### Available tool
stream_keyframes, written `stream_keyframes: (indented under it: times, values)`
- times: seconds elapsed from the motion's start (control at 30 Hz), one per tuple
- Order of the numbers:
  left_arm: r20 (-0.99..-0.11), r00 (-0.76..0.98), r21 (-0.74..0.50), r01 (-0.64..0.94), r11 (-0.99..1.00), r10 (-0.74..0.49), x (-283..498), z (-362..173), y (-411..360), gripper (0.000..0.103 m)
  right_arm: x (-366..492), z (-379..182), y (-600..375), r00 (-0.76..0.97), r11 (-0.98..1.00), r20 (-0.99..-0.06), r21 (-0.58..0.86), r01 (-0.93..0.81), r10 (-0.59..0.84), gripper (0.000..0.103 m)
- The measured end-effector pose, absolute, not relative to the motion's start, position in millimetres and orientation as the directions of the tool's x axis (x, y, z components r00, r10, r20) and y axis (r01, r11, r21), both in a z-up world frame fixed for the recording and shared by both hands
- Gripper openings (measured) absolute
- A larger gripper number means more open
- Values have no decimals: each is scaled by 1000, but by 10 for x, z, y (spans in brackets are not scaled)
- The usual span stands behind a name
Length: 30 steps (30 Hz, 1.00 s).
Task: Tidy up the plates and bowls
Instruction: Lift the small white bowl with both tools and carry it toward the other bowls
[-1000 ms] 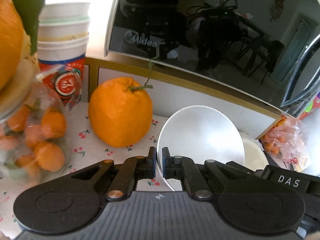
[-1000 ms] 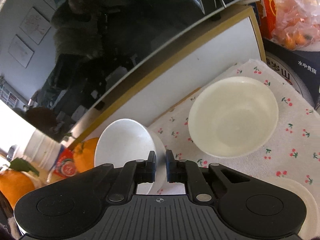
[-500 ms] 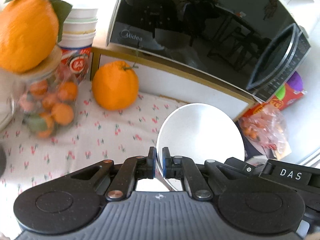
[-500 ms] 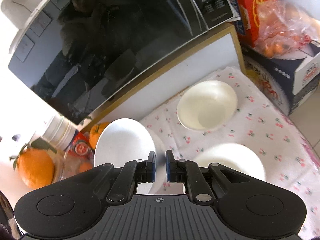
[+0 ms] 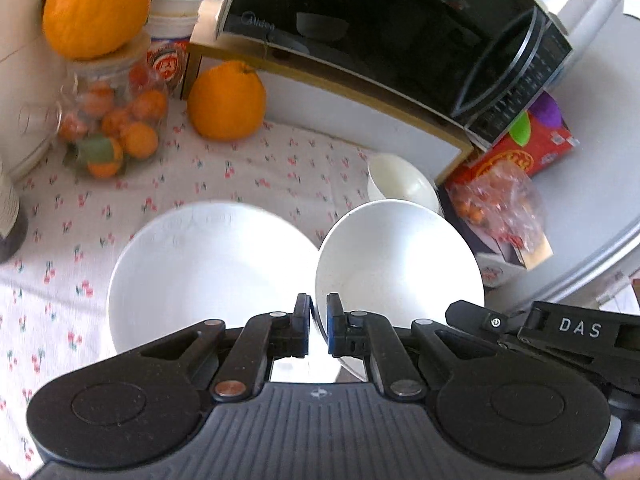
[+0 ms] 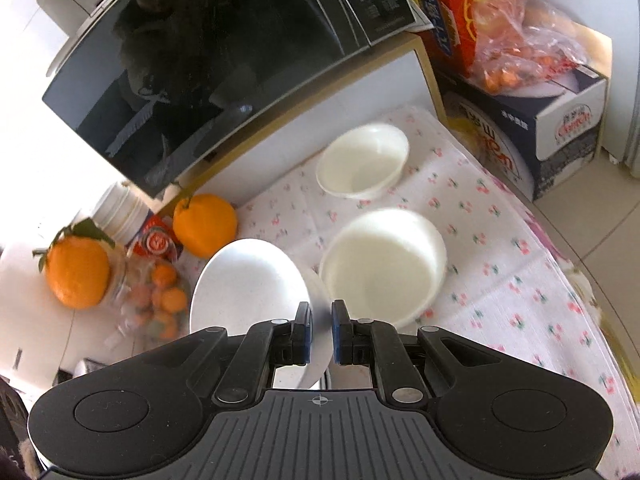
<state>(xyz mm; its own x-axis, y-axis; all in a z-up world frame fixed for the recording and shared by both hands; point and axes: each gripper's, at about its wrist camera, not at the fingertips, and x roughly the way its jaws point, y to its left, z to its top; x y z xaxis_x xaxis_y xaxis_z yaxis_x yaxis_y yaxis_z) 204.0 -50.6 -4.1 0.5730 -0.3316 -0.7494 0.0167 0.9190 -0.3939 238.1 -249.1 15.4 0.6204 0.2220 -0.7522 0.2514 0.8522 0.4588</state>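
Left wrist view: the left gripper [image 5: 318,330] is clamped on the near rim of a white bowl [image 5: 400,272], which it holds tilted on edge above the cloth [image 5: 256,168]. Just left of that bowl, lower down, lies a wide plate [image 5: 208,268], blurred. Beyond the held bowl, a cream bowl [image 5: 400,184] stands on the cloth near the corner of the microwave stand [image 5: 360,92]. Farther left of the bowl, an orange [image 5: 226,101] sits against the stand, and a jar [image 5: 108,120] of small fruit stands past it.

In the right wrist view, the right gripper [image 6: 321,332] pinches the same kind of white bowl [image 6: 250,284] by its rim, the bowl leaning to the left of the pads. Just right of it a large cream bowl [image 6: 384,264] rests on the cloth [image 6: 500,240], and a smaller cream bowl [image 6: 362,166] sits beyond that, close to the stand [image 6: 320,112]. Behind the held bowl is the orange [image 6: 205,224]. A microwave [image 6: 224,48] stands on the stand. Right of the bowls, off the cloth, boxes [image 6: 532,120] carry a bag of fruit [image 6: 520,48].
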Motion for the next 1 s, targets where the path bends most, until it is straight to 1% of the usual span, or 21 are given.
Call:
stream_keyframes:
  times: [0.2,0.27,0.57,0.83,1.0]
  values:
    - [-741,554,-420,59,906,-380,1783,-149,-530,8,2096,85,-2542,607,867,-766,435,245,213,11]
    - [-761,519,-415,70,907,-388,1765,-203,-581,9,2025,38,-2598,589,862,-777,440,254,223,12]
    - [-779,424,-466,99,879,-461,1662,-304,-676,12,1850,-151,-2901,498,825,-824,465,320,271,12]
    - [-807,368,-443,138,886,-461,1609,-438,-932,12,1737,-235,-2992,462,858,-860,395,329,219,14]
    - [-817,350,-433,153,888,-458,1601,-483,-1005,12,1719,-297,-3087,444,857,-870,385,343,214,14]
